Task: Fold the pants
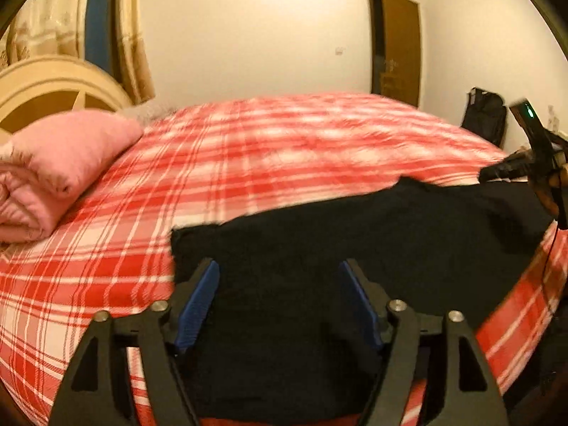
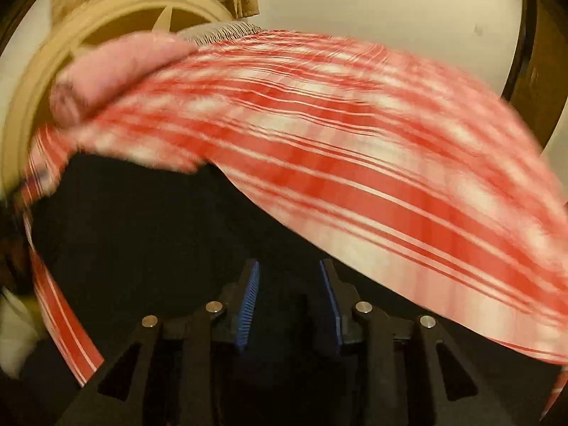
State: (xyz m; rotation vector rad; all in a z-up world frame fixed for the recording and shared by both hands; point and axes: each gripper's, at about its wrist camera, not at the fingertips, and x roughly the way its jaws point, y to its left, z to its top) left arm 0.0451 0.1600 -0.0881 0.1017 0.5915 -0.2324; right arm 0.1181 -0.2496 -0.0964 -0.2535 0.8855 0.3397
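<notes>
Black pants (image 1: 355,255) lie spread flat on the near part of a bed with a red and white plaid sheet (image 1: 248,163). My left gripper (image 1: 278,277) hovers just over the pants near their left edge, open, blue pads wide apart with nothing between them. At the pants' far right corner, a hand holds my right gripper (image 1: 494,174). In the blurred right wrist view, the right gripper (image 2: 288,277) stands over the black pants (image 2: 142,234) with its blue pads apart and no fabric pinched between them. The plaid sheet (image 2: 355,149) fills the upper right there.
A folded pink blanket (image 1: 60,170) rests at the left by the cream headboard (image 1: 53,85), also in the right wrist view as the pink blanket (image 2: 117,67). A black backpack (image 1: 484,113) and a brown door (image 1: 397,42) stand by the far wall.
</notes>
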